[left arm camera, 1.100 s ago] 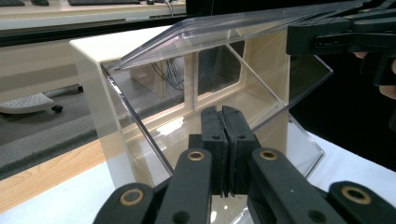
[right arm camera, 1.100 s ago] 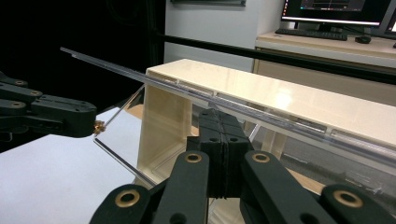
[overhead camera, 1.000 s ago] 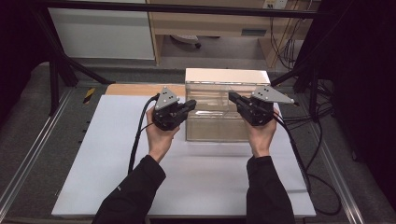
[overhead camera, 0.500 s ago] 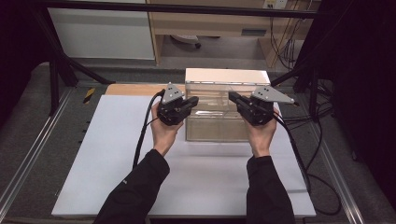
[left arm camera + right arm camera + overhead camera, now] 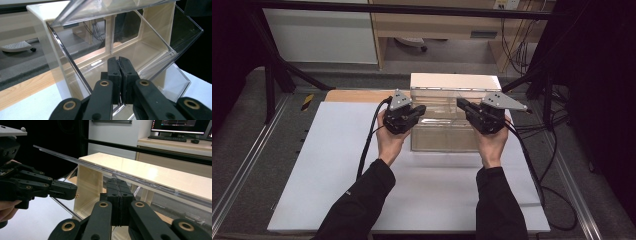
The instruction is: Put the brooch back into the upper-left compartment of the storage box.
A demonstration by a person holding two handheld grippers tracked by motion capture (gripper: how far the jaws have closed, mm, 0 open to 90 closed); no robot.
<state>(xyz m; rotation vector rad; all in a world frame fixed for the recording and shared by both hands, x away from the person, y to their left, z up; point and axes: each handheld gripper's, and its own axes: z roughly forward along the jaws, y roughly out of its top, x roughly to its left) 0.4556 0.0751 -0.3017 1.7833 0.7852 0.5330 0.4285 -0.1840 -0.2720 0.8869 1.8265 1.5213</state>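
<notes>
A clear plastic tilt bin [image 5: 447, 131] in a cream frame [image 5: 454, 80] stands at the back middle of the white table top. My left gripper [image 5: 419, 110] is at the bin's left front corner with its jaws pressed together. From the left gripper view, the left gripper's [image 5: 119, 61] tips reach over the clear front wall into the empty bin [image 5: 140, 50]. My right gripper [image 5: 462, 105] is at the bin's right side, also shut. Its tips [image 5: 117, 182] sit just below the clear rim [image 5: 75, 161]. Nothing visible lies between either pair of jaws.
A white mat [image 5: 337, 165] covers the table around the bin. A wooden strip [image 5: 352, 95] runs along its back edge. Cables [image 5: 552, 165] trail off to the right. A cabinet [image 5: 322, 35] and a desk stand behind the table.
My left gripper has edged slightly right, closer to the bin's corner. The right gripper and the bin have stayed put.
</notes>
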